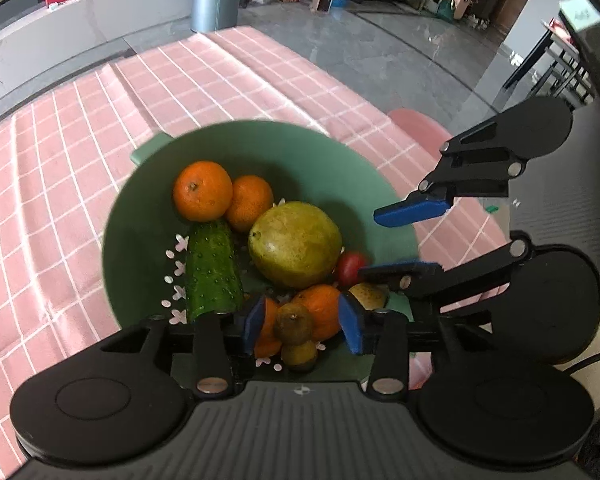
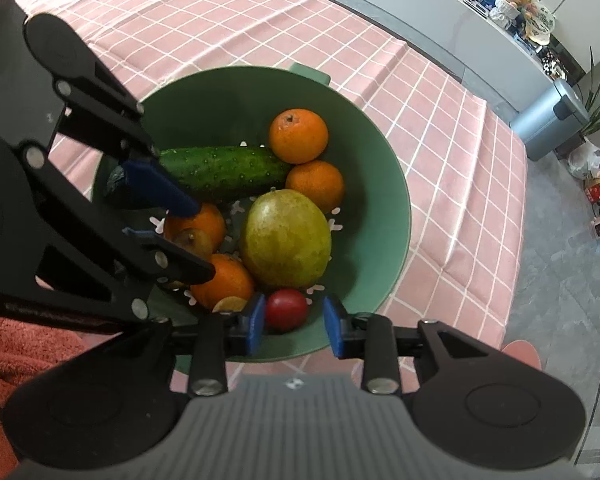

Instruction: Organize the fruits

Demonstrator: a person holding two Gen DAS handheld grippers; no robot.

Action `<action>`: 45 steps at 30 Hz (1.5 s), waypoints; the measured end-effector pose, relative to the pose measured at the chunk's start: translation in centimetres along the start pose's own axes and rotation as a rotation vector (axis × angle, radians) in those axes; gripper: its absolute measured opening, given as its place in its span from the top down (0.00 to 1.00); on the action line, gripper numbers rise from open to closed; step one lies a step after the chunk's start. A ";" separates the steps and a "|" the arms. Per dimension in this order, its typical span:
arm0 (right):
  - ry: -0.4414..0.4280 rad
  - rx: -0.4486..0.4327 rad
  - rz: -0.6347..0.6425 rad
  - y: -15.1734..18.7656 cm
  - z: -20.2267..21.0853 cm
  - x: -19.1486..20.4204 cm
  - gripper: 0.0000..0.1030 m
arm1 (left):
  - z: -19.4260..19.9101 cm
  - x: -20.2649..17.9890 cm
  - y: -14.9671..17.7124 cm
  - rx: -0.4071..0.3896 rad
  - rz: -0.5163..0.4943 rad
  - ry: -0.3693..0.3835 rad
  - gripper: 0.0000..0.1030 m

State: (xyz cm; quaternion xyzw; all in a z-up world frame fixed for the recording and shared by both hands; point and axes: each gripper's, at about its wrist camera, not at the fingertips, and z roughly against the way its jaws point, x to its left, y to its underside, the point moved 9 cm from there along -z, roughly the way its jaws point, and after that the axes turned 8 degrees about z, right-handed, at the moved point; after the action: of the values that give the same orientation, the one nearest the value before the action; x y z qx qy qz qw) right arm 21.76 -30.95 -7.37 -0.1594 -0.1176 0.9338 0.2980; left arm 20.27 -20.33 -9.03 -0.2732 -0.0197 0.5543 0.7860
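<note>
Green bowl (image 2: 384, 216) on the counter (image 2: 440, 128) holds 4 oranges (image 2: 298, 136) — 1 cucumber (image 2: 224, 173), 1 mango (image 2: 286, 239), 1 tomato (image 2: 286, 309), a few small brownish fruits (image 1: 294, 323). Left tongs (image 1: 303, 322) and right tongs (image 2: 294, 322) both spread, over the bowl — nothing gripped.

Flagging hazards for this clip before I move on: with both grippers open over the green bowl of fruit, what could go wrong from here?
1. The left gripper and right gripper hang close together above one green bowl, so their fingers may well collide.
2. The small red fruit sits low against the big green fruit; closing on it could pinch that too.
3. The fruits are piled touching, so lifting a small brownish-green fruit might roll the oranges.
</note>
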 end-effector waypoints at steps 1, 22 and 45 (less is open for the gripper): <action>0.001 -0.005 0.001 -0.1 0.3 -0.1 0.68 | 0.4 -0.1 -0.1 -0.010 0.002 0.006 0.48; 0.157 -0.352 -0.391 -1.3 11.1 5.2 0.37 | 15.0 3.5 2.8 -0.456 0.012 -0.271 0.36; 0.327 -0.525 -0.636 0.4 10.1 15.4 0.18 | 17.1 7.6 11.6 -0.580 0.142 -0.485 0.18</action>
State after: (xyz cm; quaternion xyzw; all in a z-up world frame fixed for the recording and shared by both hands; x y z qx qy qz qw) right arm 5.90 -23.38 -1.67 -0.3312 -0.3455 0.6966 0.5345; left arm 7.53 -3.92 -1.83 -0.3456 -0.3420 0.6275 0.6082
